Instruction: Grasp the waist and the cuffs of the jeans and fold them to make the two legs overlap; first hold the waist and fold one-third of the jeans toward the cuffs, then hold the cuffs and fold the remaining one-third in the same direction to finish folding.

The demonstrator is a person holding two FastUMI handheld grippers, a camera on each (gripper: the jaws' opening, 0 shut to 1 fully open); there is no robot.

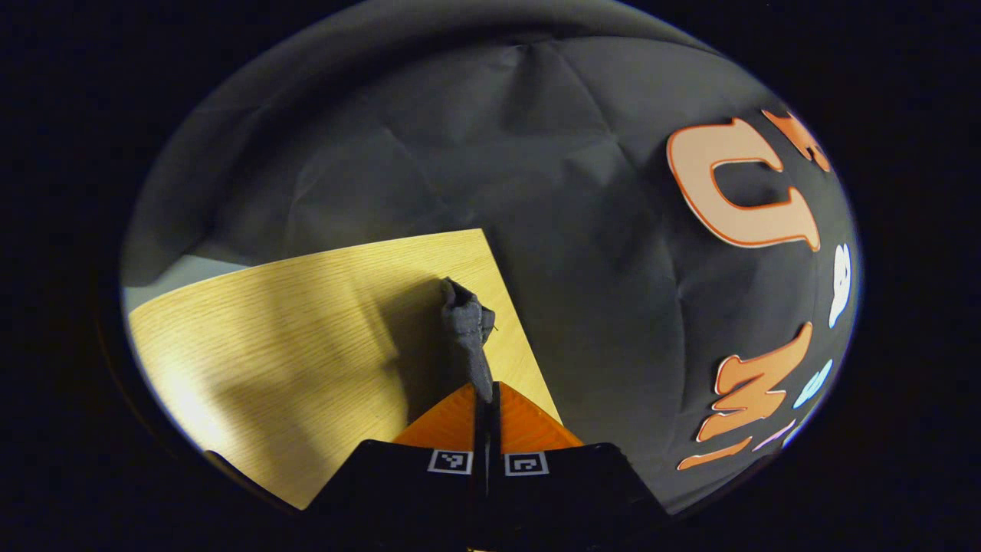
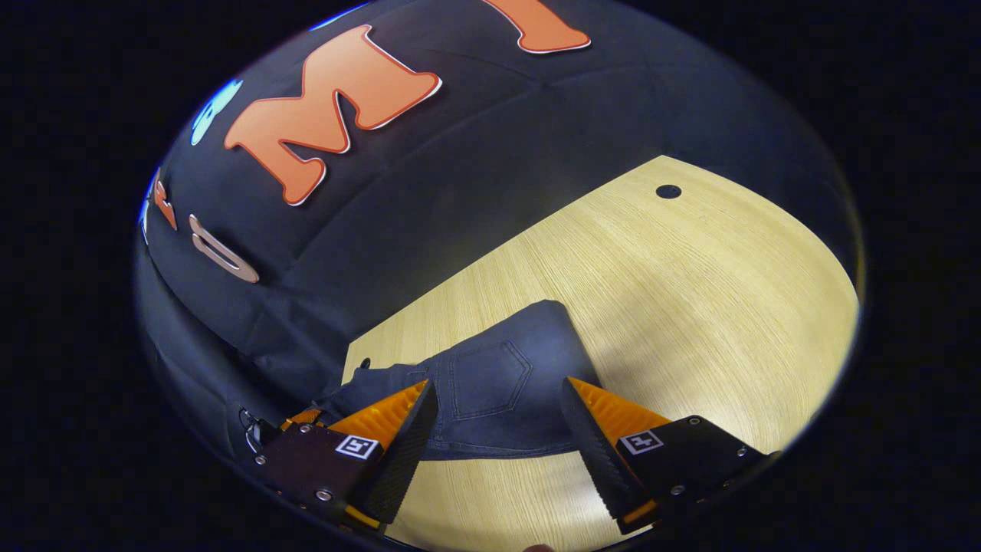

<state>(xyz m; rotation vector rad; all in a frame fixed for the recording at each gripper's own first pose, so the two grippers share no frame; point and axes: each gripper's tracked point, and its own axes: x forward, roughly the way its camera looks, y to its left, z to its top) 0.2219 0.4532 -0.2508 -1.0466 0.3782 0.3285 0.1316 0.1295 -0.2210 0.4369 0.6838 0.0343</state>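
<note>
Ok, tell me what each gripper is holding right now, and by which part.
The left gripper is shut on a bunched fold of the jeans; which part of them cannot be told. The right gripper holds nothing, open over the jeans' back pocket.

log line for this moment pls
left tool: shut on jeans fabric, lifted | right tool: open over jeans back pocket | wooden table

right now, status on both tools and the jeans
Left tool shut on a bunch of jeans fabric, lifted over the table. Right tool open, hovering above the jeans pocket area. Nothing in the way.
</note>
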